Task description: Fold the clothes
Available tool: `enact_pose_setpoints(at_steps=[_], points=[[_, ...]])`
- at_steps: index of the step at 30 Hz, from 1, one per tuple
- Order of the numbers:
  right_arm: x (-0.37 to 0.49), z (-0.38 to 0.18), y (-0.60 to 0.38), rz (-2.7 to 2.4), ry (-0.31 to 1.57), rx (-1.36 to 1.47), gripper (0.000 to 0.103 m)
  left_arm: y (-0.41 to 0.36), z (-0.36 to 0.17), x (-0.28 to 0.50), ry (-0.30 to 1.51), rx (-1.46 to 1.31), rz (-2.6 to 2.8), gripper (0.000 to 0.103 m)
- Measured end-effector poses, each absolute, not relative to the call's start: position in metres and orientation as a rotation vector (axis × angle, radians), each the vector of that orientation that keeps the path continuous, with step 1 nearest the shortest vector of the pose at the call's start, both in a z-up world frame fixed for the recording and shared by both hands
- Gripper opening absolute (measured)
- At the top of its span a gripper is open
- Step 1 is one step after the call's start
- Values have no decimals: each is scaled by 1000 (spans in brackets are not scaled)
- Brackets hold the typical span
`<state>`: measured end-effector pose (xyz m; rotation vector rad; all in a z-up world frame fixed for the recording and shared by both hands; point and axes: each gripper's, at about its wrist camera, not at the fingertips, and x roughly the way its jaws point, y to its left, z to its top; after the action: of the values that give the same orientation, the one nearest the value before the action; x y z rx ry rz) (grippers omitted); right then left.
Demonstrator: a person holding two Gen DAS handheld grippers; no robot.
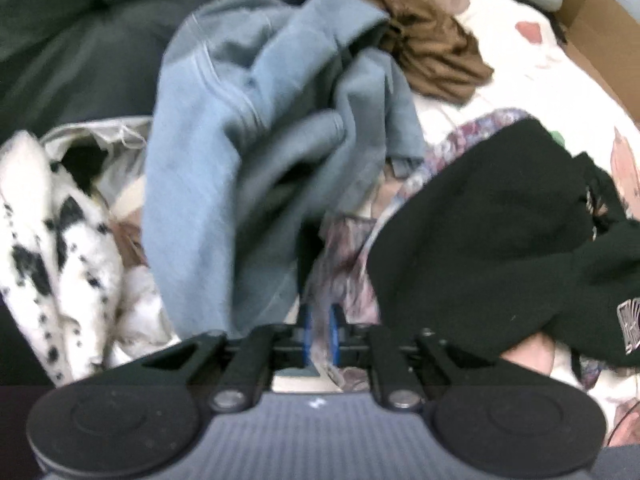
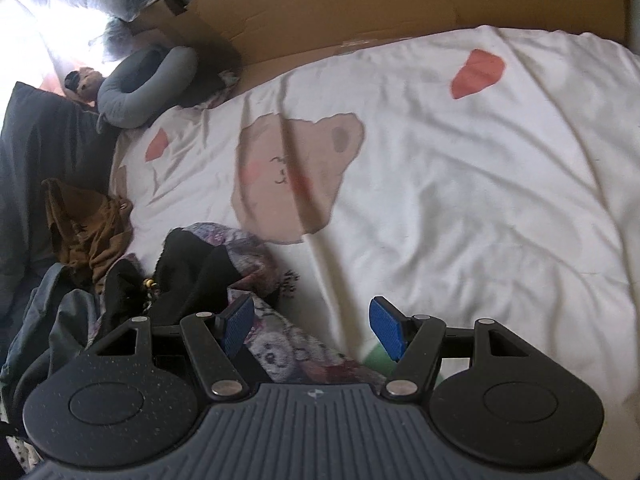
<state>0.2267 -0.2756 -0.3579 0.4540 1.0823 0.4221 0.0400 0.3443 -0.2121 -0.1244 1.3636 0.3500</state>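
Clothes: a heap lay on the white printed bedsheet (image 2: pixel 460 184), toward its left side.
Spotted white garment (image 1: pixel 60 248): far left of the heap.
Blue-grey garment (image 1: pixel 240 140): crumpled in the middle, ahead of the left gripper.
Black garment (image 1: pixel 480 240): to the right.
Left gripper (image 1: pixel 319 334): blue pads nearly together; patterned fabric (image 1: pixel 340 272) ran into the narrow gap, though a firm pinch was unclear.
Right gripper (image 2: pixel 312 326): jaws wide apart, holding nothing, above the sheet and the heap's edge.
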Motion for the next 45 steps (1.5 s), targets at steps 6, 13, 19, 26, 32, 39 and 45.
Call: enact_pose_setpoints(at_steps=[6,13,19,26,32,39,45], points=[[231,-359,-269,435,1085,508,70,332,-210,69,1317,-113,299,22],[241,-362,-257,441,1095,493,69,307,-233,102,1315,-75,179,29],[248,-366,-240,468,1114,531,69,290,-253,135,1296,0,130,37],[252,-378,-223,483,1154,510,69,270,-267,185,1230,17,29,52],[251,-386,-223,479,1174,505,69,252,-291,215,1192,58,-13,73],[247,-391,-224,507,1198,495,69,237,-320,237,1205,71,-77,81],[239,-396,-211,568,1229,427,69,230,-346,250,1256,69,-111,87]])
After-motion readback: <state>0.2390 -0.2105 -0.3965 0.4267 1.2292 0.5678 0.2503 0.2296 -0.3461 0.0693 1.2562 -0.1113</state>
